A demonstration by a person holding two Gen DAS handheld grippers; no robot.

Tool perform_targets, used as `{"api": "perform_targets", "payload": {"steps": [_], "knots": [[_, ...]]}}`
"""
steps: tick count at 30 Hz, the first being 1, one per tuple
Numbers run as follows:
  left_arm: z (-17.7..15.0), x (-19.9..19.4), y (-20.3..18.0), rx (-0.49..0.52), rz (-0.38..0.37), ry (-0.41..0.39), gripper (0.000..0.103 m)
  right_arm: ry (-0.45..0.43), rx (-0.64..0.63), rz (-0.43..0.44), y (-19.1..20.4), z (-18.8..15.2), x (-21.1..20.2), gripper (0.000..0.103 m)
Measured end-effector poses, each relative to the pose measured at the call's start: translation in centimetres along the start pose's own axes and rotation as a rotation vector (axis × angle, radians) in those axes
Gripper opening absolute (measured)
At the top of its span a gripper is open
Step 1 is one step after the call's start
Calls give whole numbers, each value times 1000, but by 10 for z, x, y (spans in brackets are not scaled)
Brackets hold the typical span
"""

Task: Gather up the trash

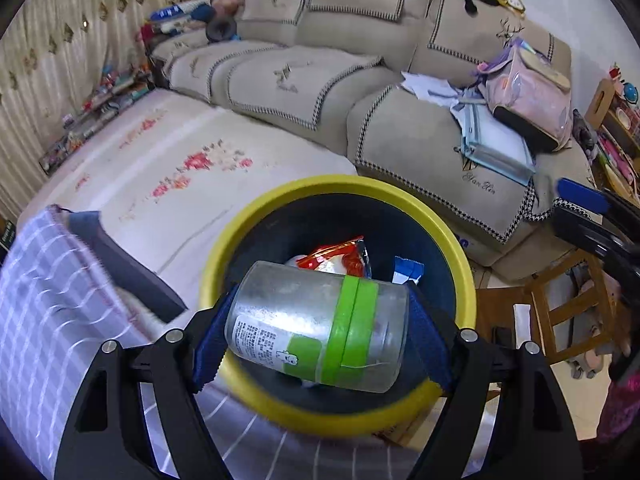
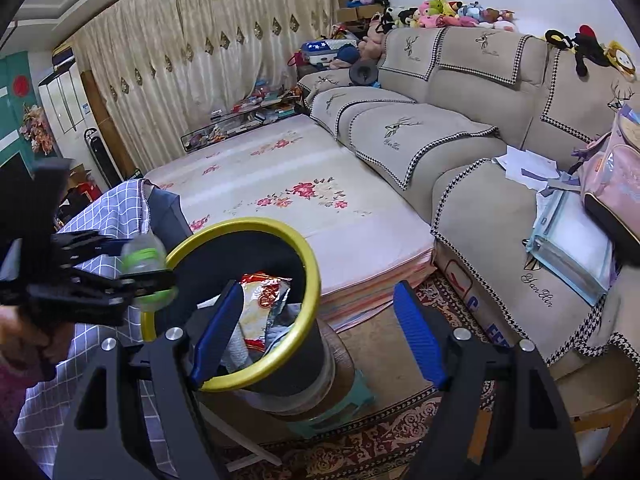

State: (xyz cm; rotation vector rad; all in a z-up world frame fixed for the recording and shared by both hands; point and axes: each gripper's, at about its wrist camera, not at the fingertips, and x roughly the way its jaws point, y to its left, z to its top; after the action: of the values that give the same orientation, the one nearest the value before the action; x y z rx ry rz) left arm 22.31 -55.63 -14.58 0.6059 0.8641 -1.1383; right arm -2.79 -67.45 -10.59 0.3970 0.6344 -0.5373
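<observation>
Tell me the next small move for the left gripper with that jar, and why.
Probably open the left gripper and let the jar drop. It is clamped sideways between the blue pads, directly above the mouth of the yellow-rimmed bin, where snack wrappers already lie. The right gripper is open and holds nothing.

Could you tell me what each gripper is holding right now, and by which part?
The left gripper clamps the green-banded plastic jar by its two ends; the right gripper holds nothing.
</observation>
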Motion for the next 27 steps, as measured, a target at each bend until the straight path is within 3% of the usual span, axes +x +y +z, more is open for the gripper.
{"api": "perform_targets", "payload": {"steps": [4, 6, 7, 12, 15, 19, 26, 27], "knots": [[7, 34, -2, -8, 11, 43, 80, -2, 9, -3, -6, 0, -2, 75], [10, 45, -2, -13, 19, 49, 88, 0, 12, -3, -7, 0, -3, 75], [9, 46, 0, -18, 24, 44, 92, 1, 14, -1, -7, 0, -3, 75], [8, 32, 11, -90, 29, 13, 93, 0, 6, 21, 0, -1, -7, 75], [-7, -17, 15, -140, 61, -76, 93, -2, -7, 42, 11, -3, -12, 77], [-45, -96, 21, -223, 170, -192, 98, 7, -55, 92, 36, -8, -17, 80], [-169, -235, 42, -493, 396, -279, 98, 19, -196, 237, 106, -22, -34, 87], [-193, -255, 42, -537, 455, -288, 98, 17, -213, 252, 115, -23, -37, 88]]}}
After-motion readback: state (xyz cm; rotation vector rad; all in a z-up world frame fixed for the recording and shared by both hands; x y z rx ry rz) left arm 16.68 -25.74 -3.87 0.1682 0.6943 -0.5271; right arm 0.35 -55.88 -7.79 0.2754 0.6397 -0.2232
